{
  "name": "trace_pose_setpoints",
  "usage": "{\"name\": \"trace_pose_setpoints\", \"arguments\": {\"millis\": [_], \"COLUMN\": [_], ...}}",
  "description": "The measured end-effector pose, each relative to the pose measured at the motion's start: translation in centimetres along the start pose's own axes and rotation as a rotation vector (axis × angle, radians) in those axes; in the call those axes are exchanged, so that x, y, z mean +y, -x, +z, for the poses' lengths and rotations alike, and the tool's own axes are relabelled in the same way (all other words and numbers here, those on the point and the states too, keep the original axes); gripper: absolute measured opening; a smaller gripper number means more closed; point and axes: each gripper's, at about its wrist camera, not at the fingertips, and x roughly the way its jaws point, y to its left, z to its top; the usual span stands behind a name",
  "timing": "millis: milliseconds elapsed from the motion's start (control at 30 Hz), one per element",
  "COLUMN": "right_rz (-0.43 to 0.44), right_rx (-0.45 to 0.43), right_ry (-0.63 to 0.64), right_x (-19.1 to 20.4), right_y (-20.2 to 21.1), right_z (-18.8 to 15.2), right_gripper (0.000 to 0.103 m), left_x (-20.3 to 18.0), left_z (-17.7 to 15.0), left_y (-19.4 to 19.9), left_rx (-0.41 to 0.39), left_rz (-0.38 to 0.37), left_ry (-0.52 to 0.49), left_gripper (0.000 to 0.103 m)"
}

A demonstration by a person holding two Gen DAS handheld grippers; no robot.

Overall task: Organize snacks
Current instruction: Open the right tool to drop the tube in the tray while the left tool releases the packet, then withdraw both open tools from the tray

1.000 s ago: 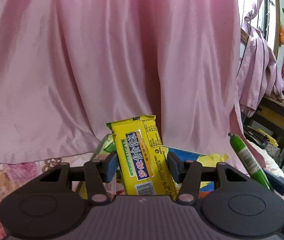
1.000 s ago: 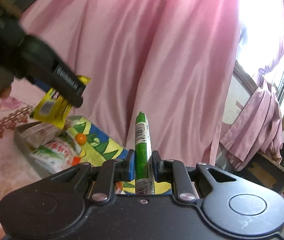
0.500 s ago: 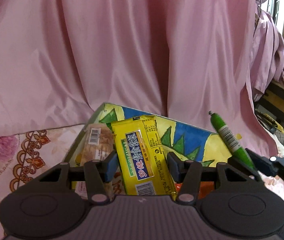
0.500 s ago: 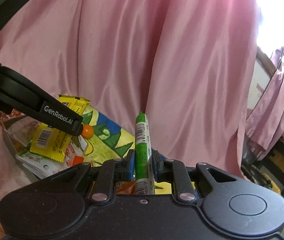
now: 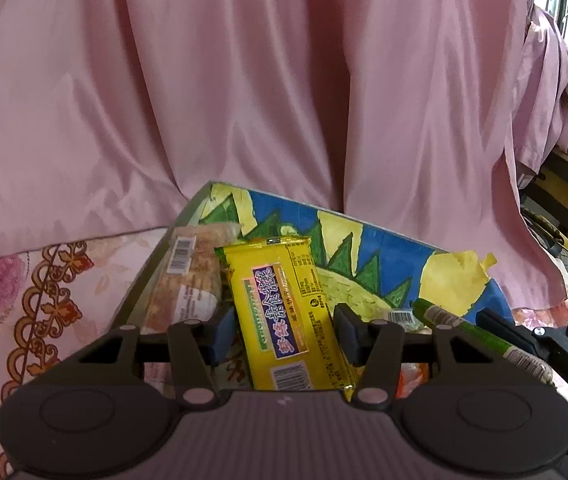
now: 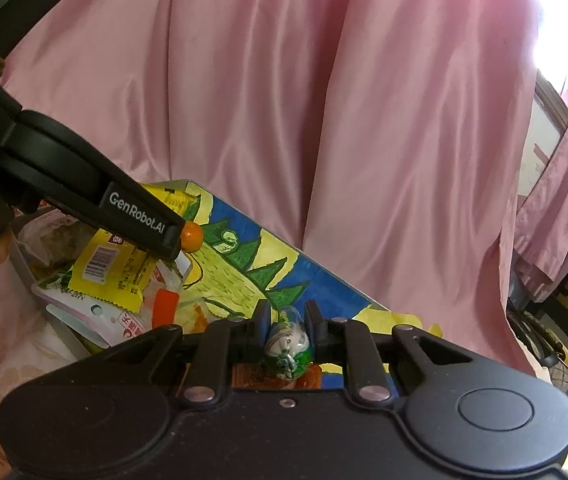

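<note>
Over the painted box (image 5: 379, 240), your left gripper (image 5: 285, 334) clamps the yellow packet (image 5: 287, 312); your right gripper (image 6: 287, 326) apparently pinches the green sausage stick (image 6: 287, 346).

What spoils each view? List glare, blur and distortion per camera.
Right wrist: window glare blows out the upper right corner; the green sausage stick looks foreshortened and soft. Left wrist: evenly lit, sharp print on the yellow biscuit pack; fisheye darkens the corners.
</note>
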Motion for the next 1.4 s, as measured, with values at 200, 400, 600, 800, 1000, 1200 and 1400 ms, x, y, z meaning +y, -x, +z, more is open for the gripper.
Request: {"name": "trace_pose_setpoints", "arguments": {"millis": [200, 400, 600, 800, 1000, 1200, 1400], "right_rz": [-0.002, 0.012, 0.016, -0.007, -0.022, -0.034, -0.044], "right_rx": [0.010, 0.023, 0.031, 0.003, -0.059, -0.128, -0.205], "right_ry": [-0.004, -0.022, -0.047, -0.122, -0.232, -0.307, -0.366], "right_x": [-0.1, -0.3, -0.7, -2.6, -5.0, -7.0, -8.4], "right_y": [-0.3, -0.4, 1.1, 3.5, 6.3, 9.9, 14.0], "right_z": [-0.1, 0.0, 0.3, 1.1, 2.1, 2.7, 2.8], "right_gripper": [0.019, 0.023, 0.030, 0.043, 0.065, 0.083, 0.095], "left_x": [-0.1, -0.2, -0.5, -1.5, -2.3, -3.3, -4.0], "left_z": [-0.1, 0.0, 0.5, 1.7, 2.5, 2.6, 2.3], "left_y": [-0.3, -0.1, 1.2, 4.5, 8.6, 12.7, 17.0], "left_rx": [0.017, 0.024, 0.019, -0.046, -0.126, -0.212, -0.307], "left_rz": [0.006, -0.011, -0.005, 0.014, 0.038, 0.072, 0.096], "left_ry": [-0.016, -0.014, -0.004, -0.017, -0.034, -0.059, -0.044], "left_gripper": [0.056, 0.056, 0.056, 0.073, 0.088, 0.103, 0.103]}}
